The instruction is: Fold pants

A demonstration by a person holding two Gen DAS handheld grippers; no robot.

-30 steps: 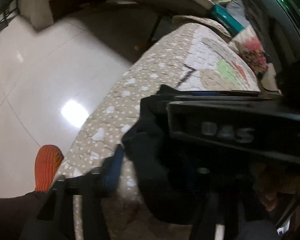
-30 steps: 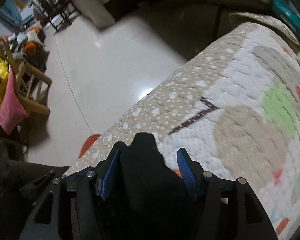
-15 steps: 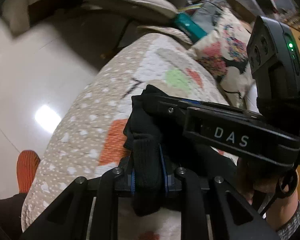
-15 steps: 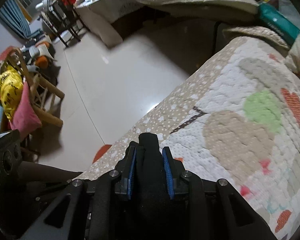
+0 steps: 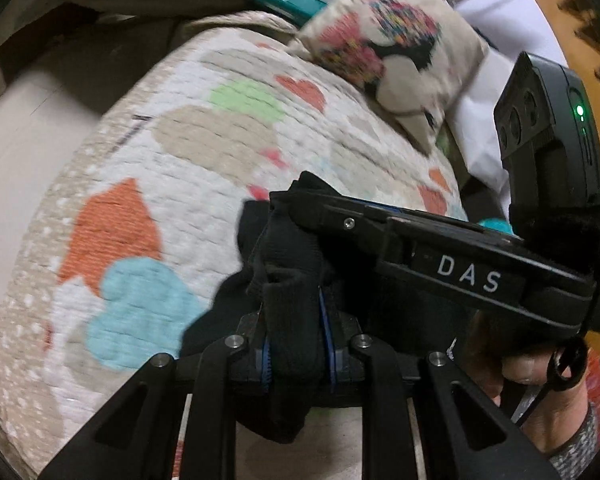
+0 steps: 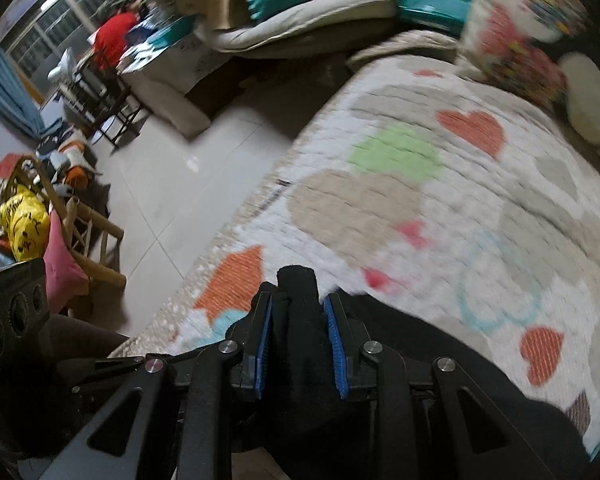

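- A tiled floor (image 6: 148, 184) runs open along the edge of a quilted bedspread (image 5: 204, 184) patterned with hearts; a printed cushion (image 5: 384, 48) sits at its far end
- Black knit pants (image 5: 292, 276) hang bunched above the quilt
- The left gripper (image 5: 294, 354) and the right gripper (image 6: 298, 344) each pinch a fold of the pants between blue pads

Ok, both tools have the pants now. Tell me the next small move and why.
Probably carry the pinched edge forward over the heart-patterned quilt and lay it down. The left tool and right tool are each shut on bunched black pants, side by side, with open quilt ahead to fold onto.
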